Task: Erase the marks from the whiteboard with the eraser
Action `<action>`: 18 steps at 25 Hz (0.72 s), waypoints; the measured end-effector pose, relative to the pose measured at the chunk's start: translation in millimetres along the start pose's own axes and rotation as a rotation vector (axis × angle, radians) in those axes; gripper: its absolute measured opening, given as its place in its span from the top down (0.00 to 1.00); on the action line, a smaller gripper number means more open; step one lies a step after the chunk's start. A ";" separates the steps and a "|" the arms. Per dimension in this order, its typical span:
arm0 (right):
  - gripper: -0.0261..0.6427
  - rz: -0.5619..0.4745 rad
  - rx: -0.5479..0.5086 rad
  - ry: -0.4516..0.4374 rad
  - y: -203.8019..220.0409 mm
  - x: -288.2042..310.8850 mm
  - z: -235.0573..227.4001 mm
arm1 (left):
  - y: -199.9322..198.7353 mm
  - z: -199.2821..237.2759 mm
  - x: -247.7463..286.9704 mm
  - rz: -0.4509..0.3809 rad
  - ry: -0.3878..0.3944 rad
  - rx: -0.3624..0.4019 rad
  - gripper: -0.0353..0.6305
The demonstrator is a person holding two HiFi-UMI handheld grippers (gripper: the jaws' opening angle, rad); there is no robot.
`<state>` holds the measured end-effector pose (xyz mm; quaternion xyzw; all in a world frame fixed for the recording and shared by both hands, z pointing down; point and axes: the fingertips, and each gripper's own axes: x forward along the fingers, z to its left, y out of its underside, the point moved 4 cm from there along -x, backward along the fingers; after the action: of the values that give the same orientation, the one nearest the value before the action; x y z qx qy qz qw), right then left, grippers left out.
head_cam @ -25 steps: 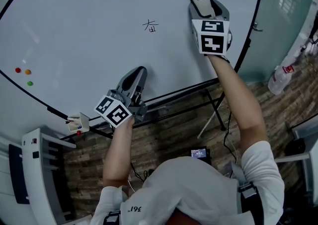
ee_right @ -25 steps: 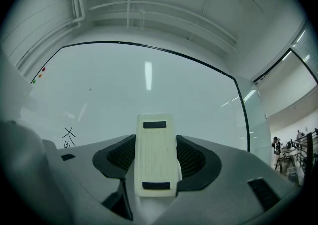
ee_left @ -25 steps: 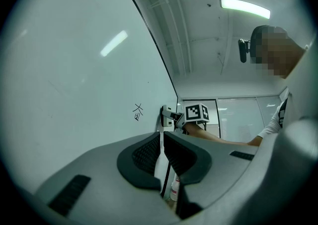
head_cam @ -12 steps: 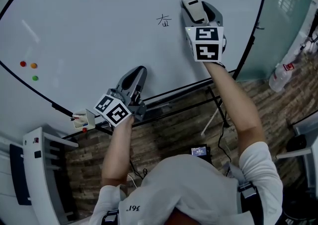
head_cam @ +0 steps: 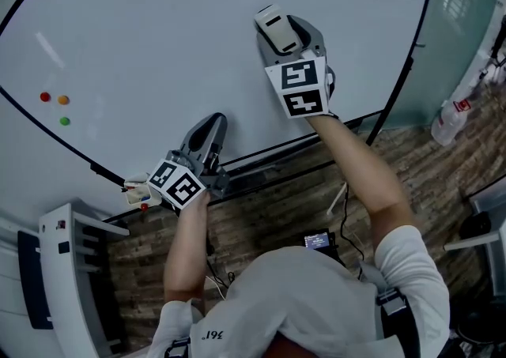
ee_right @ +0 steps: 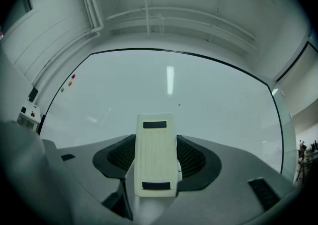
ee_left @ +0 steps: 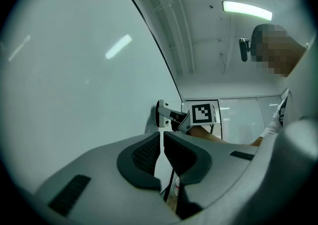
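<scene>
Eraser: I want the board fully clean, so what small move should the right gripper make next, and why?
Probably slide the eraser a little up the whiteboard, over the small dark speck just above it. The right gripper has its jaws shut on the eraser, and that speck is the only dark mark showing on the board.

Glossy, smooth whiteboard [head_cam: 158, 24], lamp streaks mirrored on its face. Matt cream plastic eraser [ee_right: 156, 144], finely dimpled, with two dark matt strips. Smooth, matt grey plastic shells on left gripper [ee_left: 162, 152] and right gripper [head_cam: 283, 29]. Black pads [ee_left: 144, 155] finely ribbed, rubbery in look. Flat black-and-white print on the marker cubes, no shine. Rough-grained, wood-look planks on the floor [head_cam: 277, 206]. Soft white cloth shirt [head_cam: 316, 301], lightly creased. Smooth, frosted greenish glass panel [head_cam: 466, 16] beside the board.
</scene>
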<state>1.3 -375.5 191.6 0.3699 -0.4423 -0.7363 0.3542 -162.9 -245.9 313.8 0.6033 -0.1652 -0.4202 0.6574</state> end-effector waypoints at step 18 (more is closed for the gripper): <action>0.56 -0.001 -0.117 -0.107 5.7 25.5 81.6 | -7.3 21.5 -27.1 -0.025 -0.053 -0.009 0.91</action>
<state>-79.7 -367.4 218.3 0.3086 -0.4165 -0.7799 0.3508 -197.1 -238.9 319.5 0.5911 -0.1732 -0.4451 0.6500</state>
